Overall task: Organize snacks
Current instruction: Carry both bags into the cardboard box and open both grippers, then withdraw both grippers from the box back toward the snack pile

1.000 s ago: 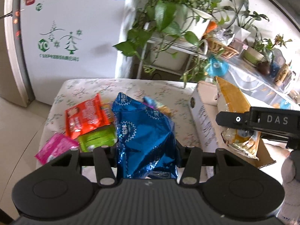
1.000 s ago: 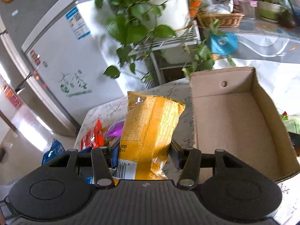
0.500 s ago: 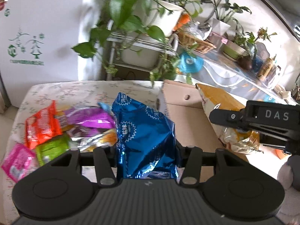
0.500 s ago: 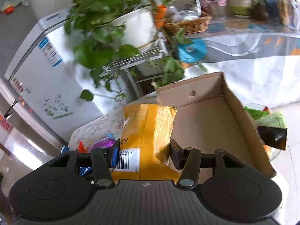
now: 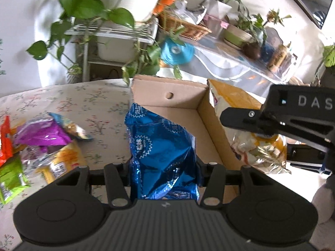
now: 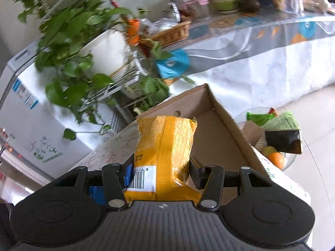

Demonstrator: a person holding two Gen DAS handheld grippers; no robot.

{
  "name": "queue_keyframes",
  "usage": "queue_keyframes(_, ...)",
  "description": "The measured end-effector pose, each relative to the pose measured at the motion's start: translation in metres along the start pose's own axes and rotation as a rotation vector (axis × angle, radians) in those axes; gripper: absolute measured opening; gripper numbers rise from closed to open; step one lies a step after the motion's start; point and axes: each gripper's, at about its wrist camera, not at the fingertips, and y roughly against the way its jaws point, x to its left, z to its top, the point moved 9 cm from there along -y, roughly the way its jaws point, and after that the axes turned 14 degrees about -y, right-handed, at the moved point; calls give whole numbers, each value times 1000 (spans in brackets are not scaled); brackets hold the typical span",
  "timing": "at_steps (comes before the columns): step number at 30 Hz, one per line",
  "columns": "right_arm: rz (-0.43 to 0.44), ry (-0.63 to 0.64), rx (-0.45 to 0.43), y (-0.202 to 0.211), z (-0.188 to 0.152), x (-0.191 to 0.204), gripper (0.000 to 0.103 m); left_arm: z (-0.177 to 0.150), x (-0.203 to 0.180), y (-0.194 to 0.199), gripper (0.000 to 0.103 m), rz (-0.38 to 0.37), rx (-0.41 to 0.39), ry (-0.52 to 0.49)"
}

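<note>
My left gripper (image 5: 163,165) is shut on a shiny blue snack bag (image 5: 161,150), which hangs over the near left part of the open cardboard box (image 5: 180,96). My right gripper (image 6: 162,165) is shut on a yellow snack bag (image 6: 167,144) with a barcode label, held over the box (image 6: 222,140). In the left wrist view that yellow bag (image 5: 236,104) and the right gripper's black body (image 5: 282,113) appear at the box's right wall. Several loose snack packs, purple (image 5: 41,133), orange (image 5: 5,140) and green (image 5: 10,173), lie on the flowered tablecloth (image 5: 83,102) to the left.
Behind the table stand a white wire rack with leafy potted plants (image 5: 108,16), a wicker basket (image 5: 184,26) and a long cloth-covered table (image 6: 261,48). A white fridge (image 6: 27,108) is at far left. On the floor right of the box sits a glass bowl with fruit and bags (image 6: 278,142).
Both grippers have swung right with their bags, from beside the snack pile to over the cardboard box. The fridge has slid out of the left wrist view.
</note>
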Motion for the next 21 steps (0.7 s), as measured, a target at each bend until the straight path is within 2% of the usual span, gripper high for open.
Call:
queue_keyframes(6,-41,-82,-9,-8,8,-14,59,4,-13,-16,55,2,20,-43)
queue_keyframes(8,-51,-115,-16,-9,11,-18,64,6,-16,-17,66,3,19,-67)
queue_keyframes(9,-55,-133,-21,-10,13,-20,67,7,-17,-16,77,22,20,-81)
queue_keyframes(10,-55,-143,-26,-9,14,-21,70,8,-17,-15,82,40,17,-90)
queue_keyframes(13,-58,-154,-39,-7,15,-21,78,11,-18,-11,85,33,11,-109)
queue_keyframes(21,-35,-130,-26,-10,12,-11,82,9,-5,-3,90,57,26,-113)
